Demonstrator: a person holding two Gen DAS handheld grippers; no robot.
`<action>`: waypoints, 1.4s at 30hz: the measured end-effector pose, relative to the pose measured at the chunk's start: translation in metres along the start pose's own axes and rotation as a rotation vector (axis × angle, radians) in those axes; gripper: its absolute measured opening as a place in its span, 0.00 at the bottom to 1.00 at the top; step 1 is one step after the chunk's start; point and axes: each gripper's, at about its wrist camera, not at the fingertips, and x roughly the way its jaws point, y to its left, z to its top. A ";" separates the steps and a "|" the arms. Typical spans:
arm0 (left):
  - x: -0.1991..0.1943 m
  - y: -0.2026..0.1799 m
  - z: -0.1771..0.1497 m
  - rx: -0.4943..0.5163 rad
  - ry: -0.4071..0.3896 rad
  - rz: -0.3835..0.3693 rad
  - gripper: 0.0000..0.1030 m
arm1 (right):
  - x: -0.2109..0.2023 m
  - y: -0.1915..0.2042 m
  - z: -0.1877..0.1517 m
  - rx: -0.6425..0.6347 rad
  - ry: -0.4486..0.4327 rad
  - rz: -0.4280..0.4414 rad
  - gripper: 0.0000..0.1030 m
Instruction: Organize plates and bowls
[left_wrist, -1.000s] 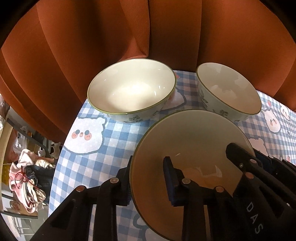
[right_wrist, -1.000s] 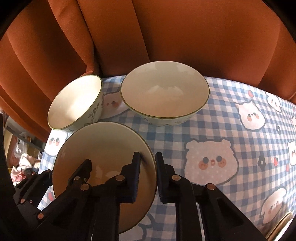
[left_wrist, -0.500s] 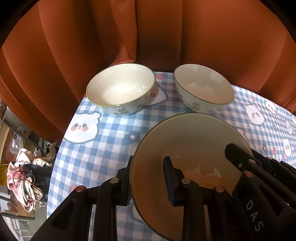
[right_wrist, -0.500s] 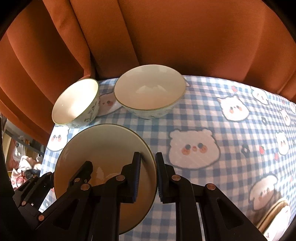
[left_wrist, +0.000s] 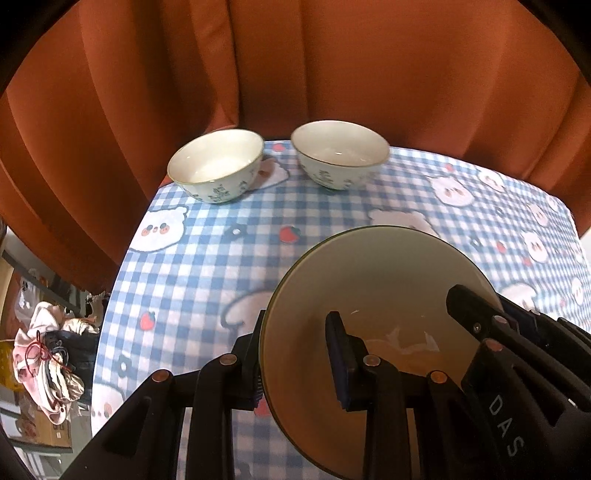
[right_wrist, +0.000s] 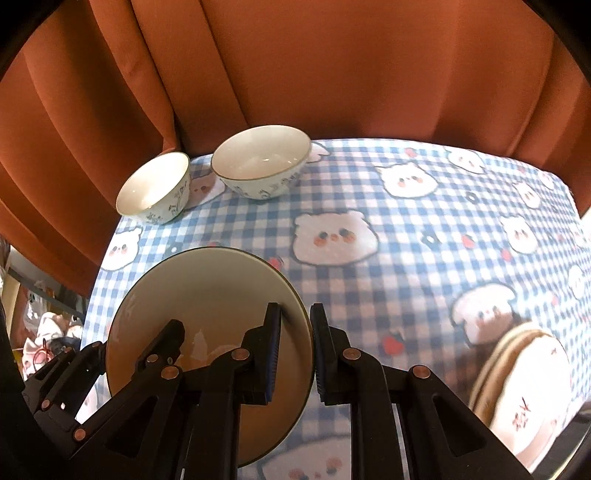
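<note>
Fingers of L gripper (left_wrist: 297, 363) & R gripper (right_wrist: 295, 354) nearly closed, each pinching plate (left_wrist: 373, 280) rim.

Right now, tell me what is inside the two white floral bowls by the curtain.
Both white floral bowls, left and right, look empty: only glossy white insides show. In the left wrist view each near wall hides a strip of the inside behind it.
</note>
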 end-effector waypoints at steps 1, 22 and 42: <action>-0.004 -0.003 -0.004 0.006 0.000 -0.006 0.27 | -0.006 -0.004 -0.005 0.006 -0.004 -0.005 0.19; -0.018 -0.067 -0.077 0.043 0.080 -0.019 0.27 | -0.038 -0.080 -0.089 0.022 0.064 -0.023 0.19; 0.004 -0.086 -0.093 -0.013 0.122 0.047 0.36 | -0.007 -0.099 -0.099 -0.068 0.120 0.028 0.21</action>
